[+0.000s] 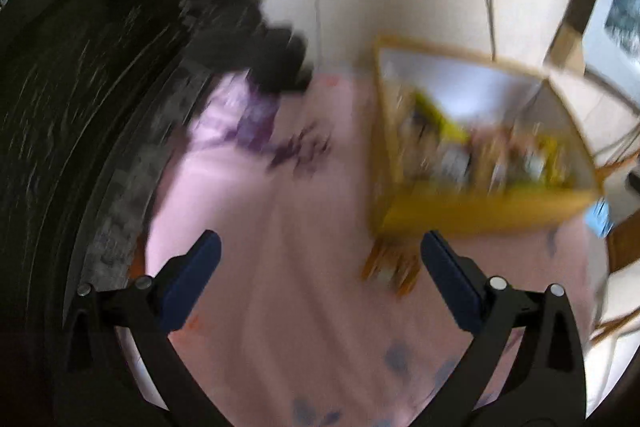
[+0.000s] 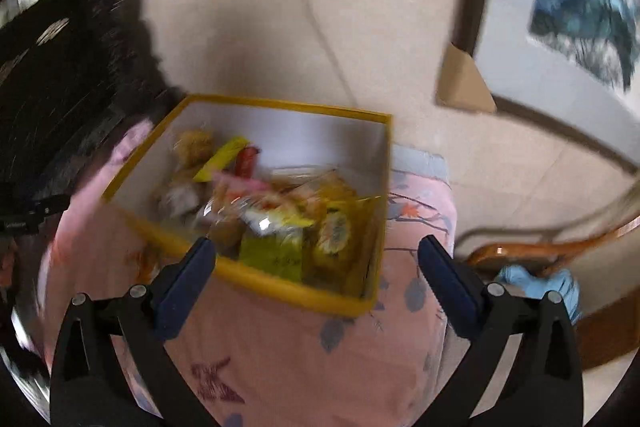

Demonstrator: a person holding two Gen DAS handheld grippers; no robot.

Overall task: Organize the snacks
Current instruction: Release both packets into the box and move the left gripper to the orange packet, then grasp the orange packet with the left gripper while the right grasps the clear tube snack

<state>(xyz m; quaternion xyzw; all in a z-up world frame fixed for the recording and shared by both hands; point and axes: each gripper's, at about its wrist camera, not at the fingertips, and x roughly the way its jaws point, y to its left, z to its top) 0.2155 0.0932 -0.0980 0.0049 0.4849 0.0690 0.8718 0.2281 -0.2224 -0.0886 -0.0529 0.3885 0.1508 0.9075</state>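
- The yellow box (image 2: 256,279) sits on a bench under a pink patterned cloth (image 2: 304,355); everything here is placed from that box.
- The right gripper (image 2: 316,259) hangs over the box's near wall, angled down into it. Its jaws stand wide apart and hold nothing; one blue finger lies across the near rim, the other is off the box's right corner, over the cloth.
- The left gripper (image 1: 320,251) is to the left of the box (image 1: 480,211), over bare cloth. Its jaws are also spread wide and empty, with the box's near left corner just beyond its right finger.
- The right hand looks the nearer to the box's contents, which lie straight ahead and below its jaws.
- A small orange packet (image 1: 394,269) lies on the cloth just outside the box's near left corner, close to the left gripper's right finger. It is too blurred to read its long axis surely.
- The box is open-topped, with white inner walls, and filled with a jumble of snacks (image 2: 280,211): yellow, orange and pink wrappers and one red tube-like piece, none lying in order.
- I judge that the loose packet is the left hand's likely pick.
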